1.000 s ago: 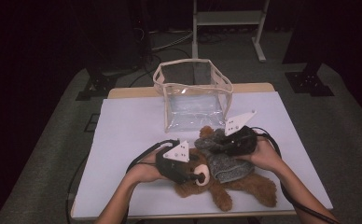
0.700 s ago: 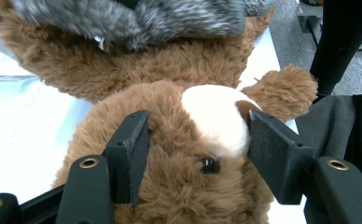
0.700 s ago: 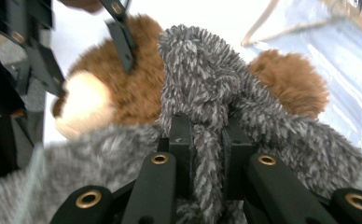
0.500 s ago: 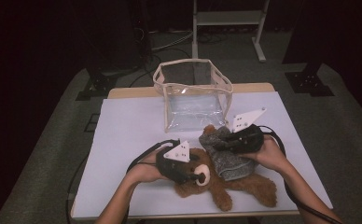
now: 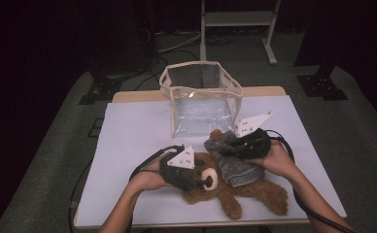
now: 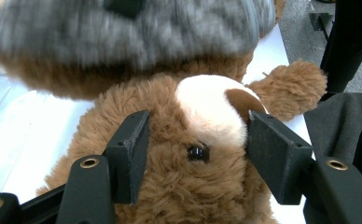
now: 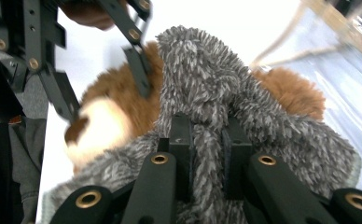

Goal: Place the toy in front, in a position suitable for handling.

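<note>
R gripper [image 7: 206, 154] pinches a fold of the grey sweater [image 7: 216, 84], prob. to peel it off the bear [image 5: 235, 191]. L gripper [image 6: 195, 161] clamps the bear's head [image 6: 188, 140], jaws pressed into the fur either side of the snout, likely to anchor it vs the pull. Bear lies near edge of table [image 5: 128, 141], centre-right. Clear bag [image 5: 201, 99] stands open just beyond, w/ nothing visible inside.

A brown teddy bear [image 5: 235, 191] with a cream muzzle lies on its back on the white table [image 5: 133, 141], just in front of a clear bag [image 5: 201, 99]. A fuzzy grey cloth [image 5: 235, 162] is bunched over its chest.
</note>
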Demonstrator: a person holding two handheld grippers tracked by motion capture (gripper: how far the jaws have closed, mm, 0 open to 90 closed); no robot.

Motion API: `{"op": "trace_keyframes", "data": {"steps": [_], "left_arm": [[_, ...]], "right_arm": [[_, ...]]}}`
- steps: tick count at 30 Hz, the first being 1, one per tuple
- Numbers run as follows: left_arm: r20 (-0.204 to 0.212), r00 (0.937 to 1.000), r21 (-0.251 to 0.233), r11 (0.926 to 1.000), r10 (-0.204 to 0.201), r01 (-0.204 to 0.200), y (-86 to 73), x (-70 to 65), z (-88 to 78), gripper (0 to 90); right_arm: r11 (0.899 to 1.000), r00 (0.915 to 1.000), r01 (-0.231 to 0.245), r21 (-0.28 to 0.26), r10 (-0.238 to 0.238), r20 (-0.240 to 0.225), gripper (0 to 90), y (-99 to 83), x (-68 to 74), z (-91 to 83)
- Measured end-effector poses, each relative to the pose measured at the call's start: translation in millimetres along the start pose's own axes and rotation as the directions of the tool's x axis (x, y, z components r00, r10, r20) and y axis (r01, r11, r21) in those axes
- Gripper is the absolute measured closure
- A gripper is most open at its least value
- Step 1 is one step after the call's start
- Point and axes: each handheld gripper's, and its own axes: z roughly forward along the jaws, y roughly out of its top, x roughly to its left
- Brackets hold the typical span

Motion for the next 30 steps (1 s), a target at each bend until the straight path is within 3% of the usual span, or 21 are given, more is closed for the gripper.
{"op": "trace_keyframes", "data": {"steps": [3, 6, 9, 12, 14, 17, 19, 22, 26, 30], "left_arm": [[-0.006, 1.0, 0.003, 1.0, 0.005, -0.005, -1.0, -1.0, -2.5, 39.2], [-0.021, 0.9998, -0.001, 1.0, 0.007, -0.007, -4.3, -1.7, -9.2, 38.1], [-0.042, 0.9991, 0.0, 1.0, -0.002, 0.002, -11.8, -2.9, -20.9, 37.0], [-0.063, 0.9976, 0.015, 0.9994, -0.03, 0.031, -25.7, -3.5, -28.8, 36.8], [-0.058, 0.9973, 0.02, 0.9987, -0.045, 0.046, -32.1, -4.0, -24.9, 36.6], [-0.066, 0.9967, 0.024, 0.9986, -0.046, 0.047, -32.2, -4.5, -11.7, 36.7], [-0.062, 0.9966, 0.018, 0.9983, -0.054, 0.055, -29.3, -2.7, -7.7, 37.9], [-0.055, 0.9969, 0.01, 0.9984, -0.056, 0.056, -23.5, -0.4, -2.7, 39.4], [-0.038, 0.9979, -0.014, 0.9985, -0.053, 0.052, -15.5, -1.4, 9.4, 40.7], [-0.044, 0.9982, -0.007, 0.9992, -0.04, 0.04, -3.0, 0.1, 24.1, 40.7]], "right_arm": [[1.0, 1.0, 0.002, 0.025, -0.002, -0.007, 77.7, 2.6, 0.6, 17.0], [0.999, 0.9997, -0.022, 0.043, 0.022, -0.01, 77.6, -7.0, -3.2, 19.4], [0.998, 0.9987, -0.05, 0.04, 0.049, 0.008, 77.6, -19.1, -5.2, 6.1], [0.997, 0.9971, -0.074, 0.003, 0.074, 0.018, 77.6, -27.9, -5.3, -12.9], [0.996, 0.9961, -0.086, -0.036, 0.087, 0.016, 77.6, -27.5, -0.4, -21.3], [0.997, 0.9988, -0.047, -0.054, 0.048, 0.014, 76.0, -20.0, 14.0, -20.8], [0.999, 0.9998, -0.022, -0.049, 0.022, 0.002, 75.9, -16.1, 24.1, -14.3], [0.999, 0.9995, 0.031, 0.011, -0.031, -0.005, 76.5, -17.5, 34.6, -3.5], [0.999, 0.9997, -0.024, 0.047, 0.024, 0.008, 77.6, -36.5, 21.1, -10.6], [0.996, 0.9967, -0.077, 0.05, 0.076, 0.03, 77.7, -48.5, 5.1, -26.2]]}}
